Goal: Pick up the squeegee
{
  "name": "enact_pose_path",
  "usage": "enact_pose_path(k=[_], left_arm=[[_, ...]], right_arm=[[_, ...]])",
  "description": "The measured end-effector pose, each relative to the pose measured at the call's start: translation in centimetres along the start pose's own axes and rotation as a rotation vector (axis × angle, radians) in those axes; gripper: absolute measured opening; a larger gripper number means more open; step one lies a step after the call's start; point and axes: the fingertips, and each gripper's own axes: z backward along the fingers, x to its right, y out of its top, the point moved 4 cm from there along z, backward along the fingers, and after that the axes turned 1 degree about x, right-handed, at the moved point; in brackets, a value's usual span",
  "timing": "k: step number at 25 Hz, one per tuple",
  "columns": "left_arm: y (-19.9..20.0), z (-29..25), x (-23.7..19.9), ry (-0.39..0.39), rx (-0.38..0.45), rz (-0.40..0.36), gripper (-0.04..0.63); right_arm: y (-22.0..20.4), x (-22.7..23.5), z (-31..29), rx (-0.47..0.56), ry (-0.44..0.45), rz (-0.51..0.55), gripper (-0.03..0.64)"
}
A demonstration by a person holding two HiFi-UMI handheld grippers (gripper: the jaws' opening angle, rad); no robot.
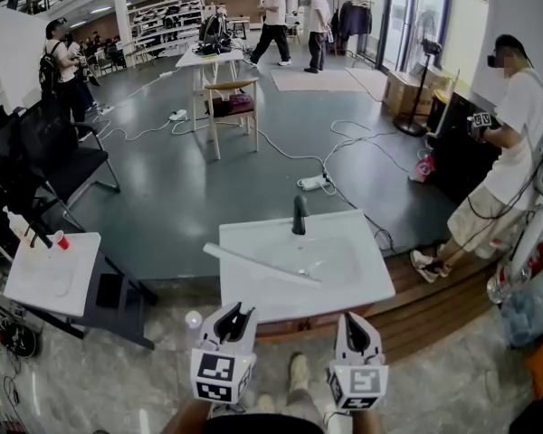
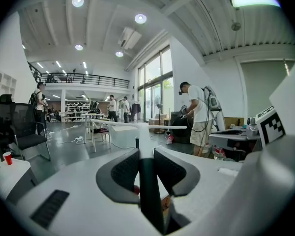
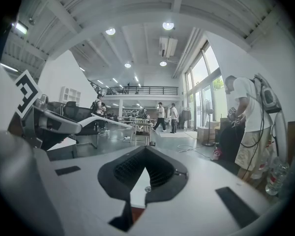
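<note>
Squeegee handle is clamped in the left tool, its blade over the sink at twelve o'clock. Right tool is clenched, empty.

Squeegee: white, T-shaped, long thin blade on a slim handle that's dark nearer the grip. Handle clamped betw. the jaws of the left gripper, pointing away from the person, approx. level. Blade sits crosswise at the far end, diag. over the white sink.
</note>
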Motion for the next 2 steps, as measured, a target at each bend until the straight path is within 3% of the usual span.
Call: enact_pose_path(k=[2], left_arm=[[0.27, -0.11, 0.09, -0.001, 0.001, 0.005, 0.095]], right_arm=[[-0.32, 0.12, -0.12, 0.021, 0.009, -0.007, -0.003]])
